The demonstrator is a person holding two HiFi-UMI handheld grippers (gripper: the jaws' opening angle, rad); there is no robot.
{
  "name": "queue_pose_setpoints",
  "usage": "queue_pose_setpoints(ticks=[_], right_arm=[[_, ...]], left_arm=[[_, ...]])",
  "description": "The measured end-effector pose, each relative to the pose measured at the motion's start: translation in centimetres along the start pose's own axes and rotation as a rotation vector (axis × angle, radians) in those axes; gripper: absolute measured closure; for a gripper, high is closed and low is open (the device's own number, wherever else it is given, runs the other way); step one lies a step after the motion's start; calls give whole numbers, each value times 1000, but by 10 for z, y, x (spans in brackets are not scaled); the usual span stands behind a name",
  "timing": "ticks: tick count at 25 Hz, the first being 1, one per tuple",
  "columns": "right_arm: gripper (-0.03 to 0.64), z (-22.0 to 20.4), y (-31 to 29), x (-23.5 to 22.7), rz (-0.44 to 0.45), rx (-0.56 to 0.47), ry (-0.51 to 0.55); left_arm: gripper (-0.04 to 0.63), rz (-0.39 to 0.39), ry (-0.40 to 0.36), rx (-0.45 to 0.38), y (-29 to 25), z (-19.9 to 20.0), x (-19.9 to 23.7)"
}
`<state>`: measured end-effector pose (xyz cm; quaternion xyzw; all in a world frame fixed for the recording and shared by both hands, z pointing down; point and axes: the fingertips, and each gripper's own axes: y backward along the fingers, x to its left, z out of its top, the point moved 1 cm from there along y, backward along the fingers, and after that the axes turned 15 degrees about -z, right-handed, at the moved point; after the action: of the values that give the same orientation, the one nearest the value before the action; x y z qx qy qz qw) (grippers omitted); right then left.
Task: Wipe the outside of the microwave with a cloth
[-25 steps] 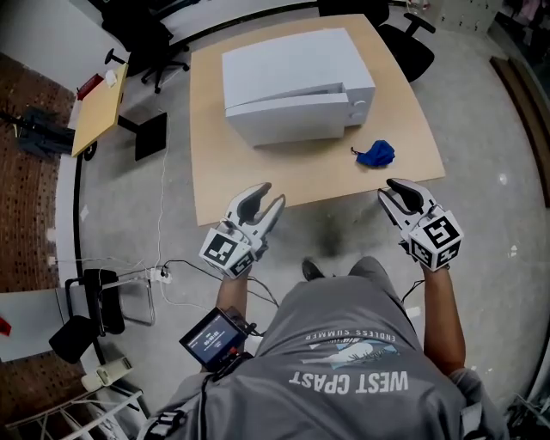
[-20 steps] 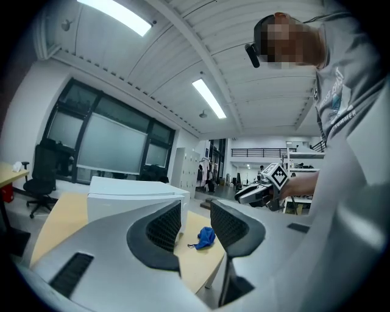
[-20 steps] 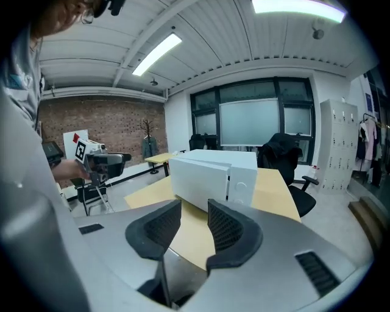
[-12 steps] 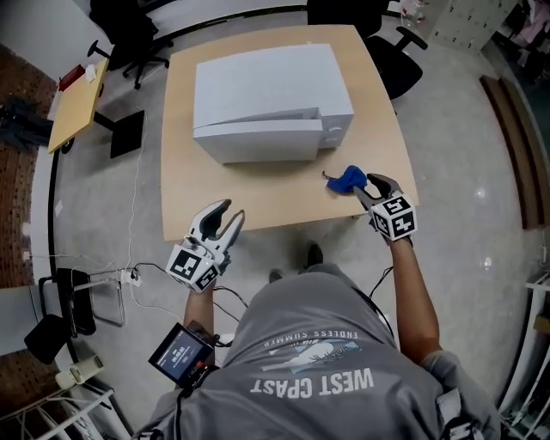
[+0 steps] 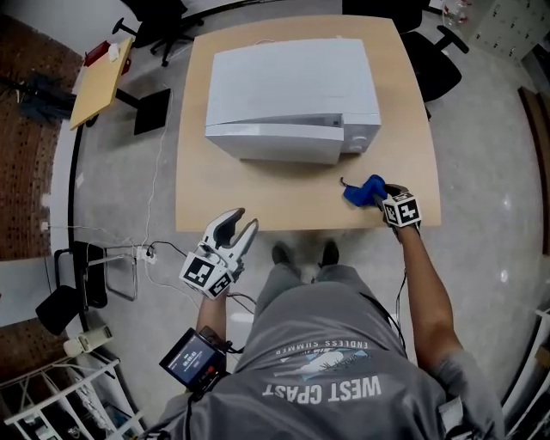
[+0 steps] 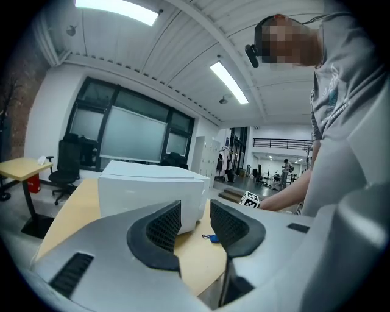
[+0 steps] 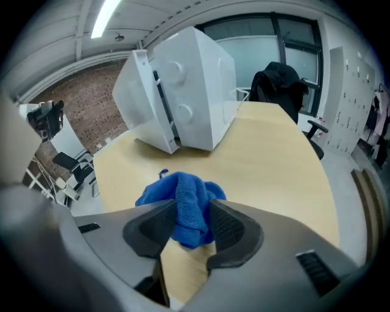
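The white microwave (image 5: 292, 90) stands at the back of the wooden table (image 5: 258, 202), door side toward me; it also shows in the left gripper view (image 6: 152, 189) and the right gripper view (image 7: 183, 85). A crumpled blue cloth (image 5: 363, 191) lies on the table, in front of the microwave's right end. My right gripper (image 5: 384, 196) is down over the cloth (image 7: 183, 204). Its jaws have just been opening and stand wide with the cloth between them. My left gripper (image 5: 237, 226) hangs open and empty before the table's front edge, pointing at the microwave.
Office chairs (image 5: 155, 26) and a small side desk (image 5: 101, 82) stand beyond the table's left. Another chair (image 5: 436, 67) is at its right. Cables run across the floor on the left. A small screen device (image 5: 194, 359) hangs at the person's waist.
My right gripper has come forward and down from in front of the table onto the blue cloth, with its jaws spread. The left gripper has sunk a little.
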<state>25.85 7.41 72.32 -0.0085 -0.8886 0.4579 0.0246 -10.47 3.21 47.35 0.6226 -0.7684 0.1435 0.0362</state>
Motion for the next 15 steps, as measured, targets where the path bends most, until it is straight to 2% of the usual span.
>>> queue_pose_setpoints(ticks=[1,3,4,6,8,11,13,15], right_arm=[[486,-4,-5,3,11,15,-19],[523,0,-6,6,1,4,-70],[528,11,1,9,-16,-36,-93],[531,51,30,17,-51,-187,-141],[531,100,70,33,-70,-385,-180],[531,163,110,73,-73,-620,-170],[531,192,109,98,-83,-696,-155],[531,213,95,122,-93,-715,-156]], left_arm=[[431,-1,3,4,-1,0,2],[431,-10,1,6,-3,1,7],[431,-18,-2,5,-2,3,9],[431,-29,-10,4,1,5,15],[431,-33,-8,2,10,4,22],[431,-36,4,1,28,1,34],[431,-32,11,5,42,-2,44],[431,-31,14,9,57,-5,52]])
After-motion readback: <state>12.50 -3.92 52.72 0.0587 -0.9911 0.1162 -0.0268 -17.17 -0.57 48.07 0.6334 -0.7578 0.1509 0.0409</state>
